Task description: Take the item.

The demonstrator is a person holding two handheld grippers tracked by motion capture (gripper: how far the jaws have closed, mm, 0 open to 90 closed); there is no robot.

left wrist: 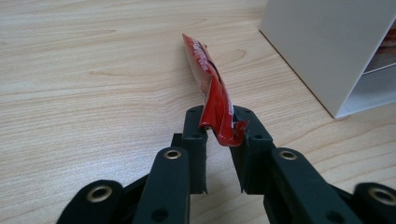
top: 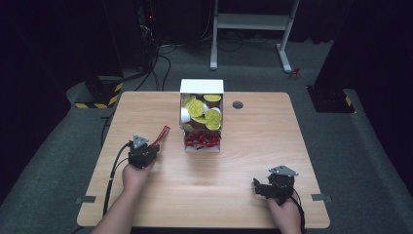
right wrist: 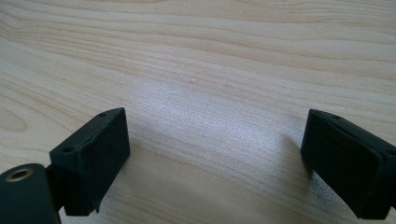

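Left gripper (left wrist: 218, 125) pinches red sachet (left wrist: 210, 88) by crumpled end, above table (top: 243, 161), just left of white organizer box (top: 201, 87). Sachet looks light, thin, floppy, slippery; flat sealed end likely safest hold. Right gripper (right wrist: 215, 163) spread wide, empty.

Red packet (left wrist: 212, 95): its lower end was pinched between the left gripper (left wrist: 219, 128) jaws; print was too blurred to read.
White box (left wrist: 327, 51): cut off by the top and right edges in the left gripper view.
Box contents (top: 202, 113): yellow-lidded rounds and red items, too small to identify.
Right gripper (right wrist: 215, 163): jaw bases ran off the bottom edge.
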